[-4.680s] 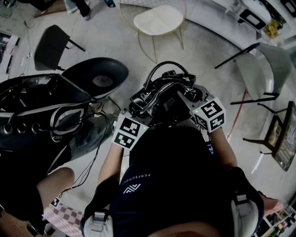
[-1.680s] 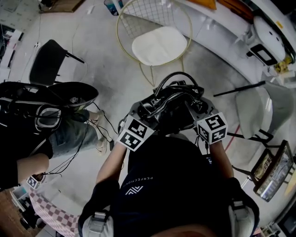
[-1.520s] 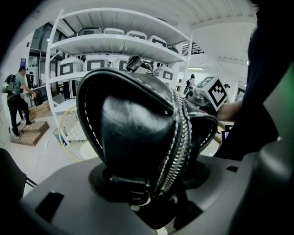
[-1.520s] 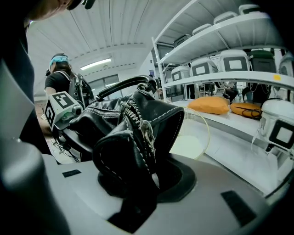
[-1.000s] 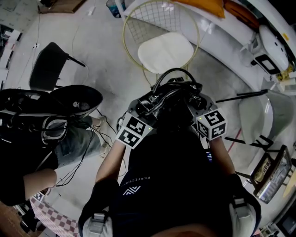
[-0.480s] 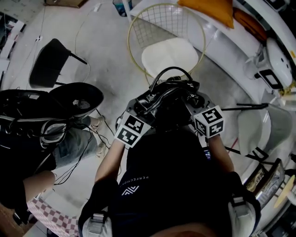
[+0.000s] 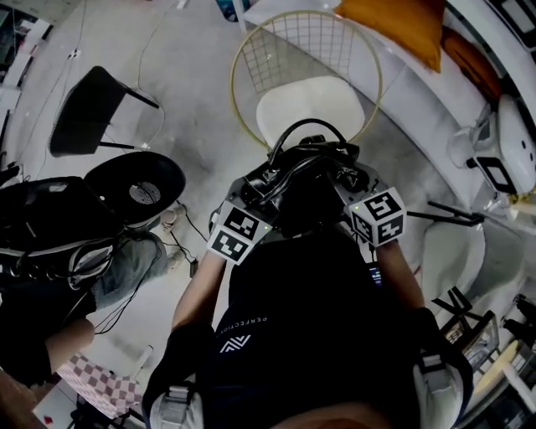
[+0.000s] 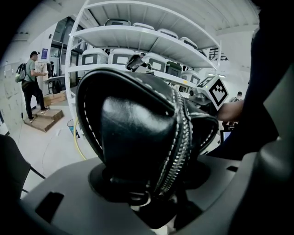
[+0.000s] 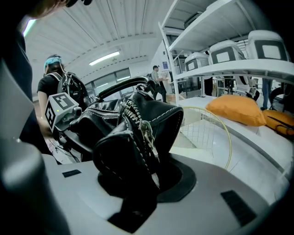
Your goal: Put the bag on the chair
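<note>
The chair [image 7: 310, 102] has come much nearer in the head view. Nearly five seconds ago only its white seat showed at the top edge, well apart from the bag [image 7: 301, 180]. Since then its whole round wire back has come into sight, and the bag's handle now overlaps the near edge of the seat. An orange cushion [image 7: 394, 25] has appeared on the white bench behind the chair, where none showed at first. The black chair [image 7: 79, 113] has slid toward the upper left. The bystander's cap [image 7: 134, 188], once just beside the bag, now lies lower and farther left.
</note>
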Motion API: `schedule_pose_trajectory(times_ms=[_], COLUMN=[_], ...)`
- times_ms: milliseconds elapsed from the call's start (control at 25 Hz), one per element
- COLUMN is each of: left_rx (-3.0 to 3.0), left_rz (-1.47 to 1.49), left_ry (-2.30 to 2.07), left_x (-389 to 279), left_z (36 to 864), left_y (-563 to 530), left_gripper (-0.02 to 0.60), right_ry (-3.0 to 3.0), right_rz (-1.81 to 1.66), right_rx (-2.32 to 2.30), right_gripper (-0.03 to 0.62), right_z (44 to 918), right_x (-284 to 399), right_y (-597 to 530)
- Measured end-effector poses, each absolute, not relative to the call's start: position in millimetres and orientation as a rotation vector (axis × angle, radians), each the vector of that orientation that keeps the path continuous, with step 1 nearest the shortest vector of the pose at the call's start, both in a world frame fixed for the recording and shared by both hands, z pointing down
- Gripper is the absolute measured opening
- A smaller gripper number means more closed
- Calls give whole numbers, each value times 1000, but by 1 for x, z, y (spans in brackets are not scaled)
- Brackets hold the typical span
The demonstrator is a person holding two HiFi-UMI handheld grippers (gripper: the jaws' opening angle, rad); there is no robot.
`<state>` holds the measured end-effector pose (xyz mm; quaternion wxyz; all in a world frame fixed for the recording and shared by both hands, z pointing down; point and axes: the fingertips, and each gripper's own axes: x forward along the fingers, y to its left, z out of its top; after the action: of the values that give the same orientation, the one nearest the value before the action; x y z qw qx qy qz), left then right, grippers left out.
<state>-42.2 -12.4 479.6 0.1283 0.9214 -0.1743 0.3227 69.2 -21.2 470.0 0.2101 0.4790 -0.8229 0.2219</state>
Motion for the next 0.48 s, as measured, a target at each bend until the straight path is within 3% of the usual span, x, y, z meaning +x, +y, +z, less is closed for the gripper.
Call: schedule_pose_trajectory(times_ms=[480], left_rx=[2565], left_rz=[992], left_ry=[-516], left_x=[11], left_z=[453], left_y=[-115], left_gripper=[282], right_ry=[-2287], right_rz=[738], right_rx=[1243], right_gripper=[114], right_z=[449], right_x=[122], right_y=[-128])
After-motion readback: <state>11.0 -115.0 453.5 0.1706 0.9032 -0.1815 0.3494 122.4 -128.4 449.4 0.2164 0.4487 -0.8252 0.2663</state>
